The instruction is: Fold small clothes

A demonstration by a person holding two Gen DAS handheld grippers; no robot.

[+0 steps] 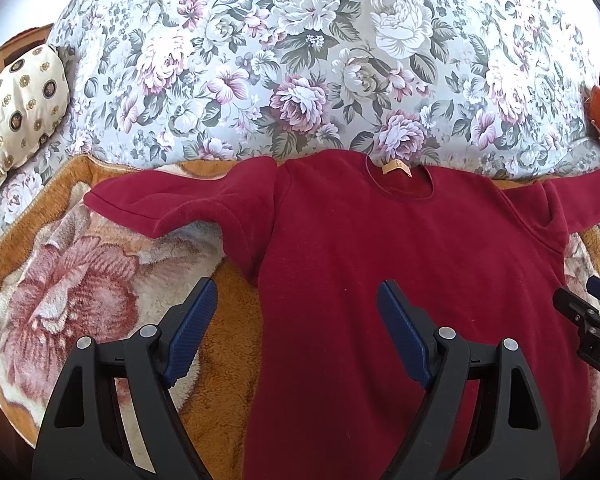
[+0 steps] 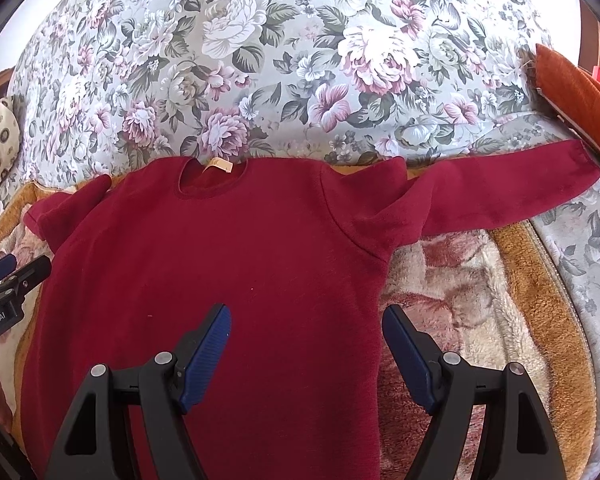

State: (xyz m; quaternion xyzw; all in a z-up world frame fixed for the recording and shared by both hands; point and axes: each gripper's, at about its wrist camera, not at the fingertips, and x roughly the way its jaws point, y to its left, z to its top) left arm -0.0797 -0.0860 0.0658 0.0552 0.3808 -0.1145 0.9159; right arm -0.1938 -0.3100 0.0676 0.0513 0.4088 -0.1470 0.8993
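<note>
A small dark red long-sleeved sweater [image 1: 400, 264] lies flat, face up, on a fleece blanket, neck away from me, both sleeves spread out. A tan label [image 1: 396, 169] shows in its collar. My left gripper [image 1: 298, 292] is open and empty, hovering over the sweater's left side edge. In the right wrist view the sweater [image 2: 228, 256] fills the middle. My right gripper [image 2: 306, 316] is open and empty above the sweater's right side edge. The left sleeve [image 1: 172, 204] is partly folded; the right sleeve [image 2: 500, 184] lies straight out.
The orange and cream fleece blanket [image 1: 72, 288] covers the near surface. A floral grey cover [image 1: 300, 60] rises behind the sweater. A cream patterned cushion [image 1: 24, 100] sits at the far left. An orange cushion [image 2: 576, 88] sits at the far right.
</note>
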